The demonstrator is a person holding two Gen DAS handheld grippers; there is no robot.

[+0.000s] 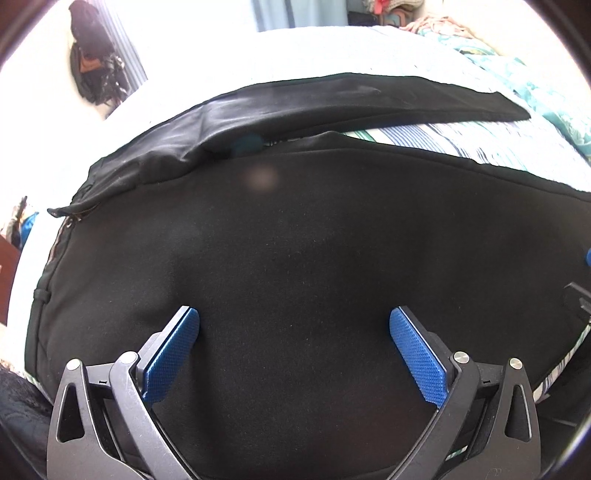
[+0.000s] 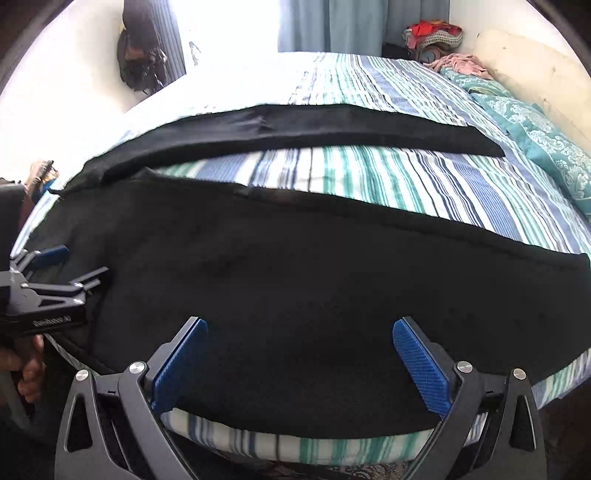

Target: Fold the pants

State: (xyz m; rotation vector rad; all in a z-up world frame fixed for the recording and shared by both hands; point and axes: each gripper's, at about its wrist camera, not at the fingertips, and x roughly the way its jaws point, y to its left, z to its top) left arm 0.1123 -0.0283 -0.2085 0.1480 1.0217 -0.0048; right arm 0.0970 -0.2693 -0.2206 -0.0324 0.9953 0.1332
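**Both tongs spread wide over black pants on the bed**

The pants [image 2: 280, 280] lie flat on a striped bed [image 2: 369, 177], spread across its near part from left to right. The two legs run off to the right: the near leg is a broad black sheet along the near edge of the bed, and the far leg [image 2: 295, 125] is a narrow band beyond it, with a wedge of striped sheet showing between them. The legs meet at the left, where the waist [image 1: 66, 221] lies with an open zipper at its edge.

The left gripper [image 1: 293, 328] hovers low over the pants near the waist. Its blue pads [image 1: 173, 354] stand far apart with only black cloth between them, and it has hold of nothing. In the right wrist view the same gripper [image 2: 74, 266] shows at the left edge, jaws apart over the cloth, with the person's hand [image 2: 26, 369] on its handle.

The right gripper [image 2: 299, 332] sits farther right, over the near leg at the near edge of the bed. Its jaws are also spread wide and grip nothing; the hem of black cloth and a strip of sheet show between the pads [image 2: 421, 365].

Teal pillows [image 2: 535, 125] lie at the far right of the bed, a clothes pile [image 2: 432, 35] sits in the far corner, and curtains [image 2: 362, 22] hang behind.
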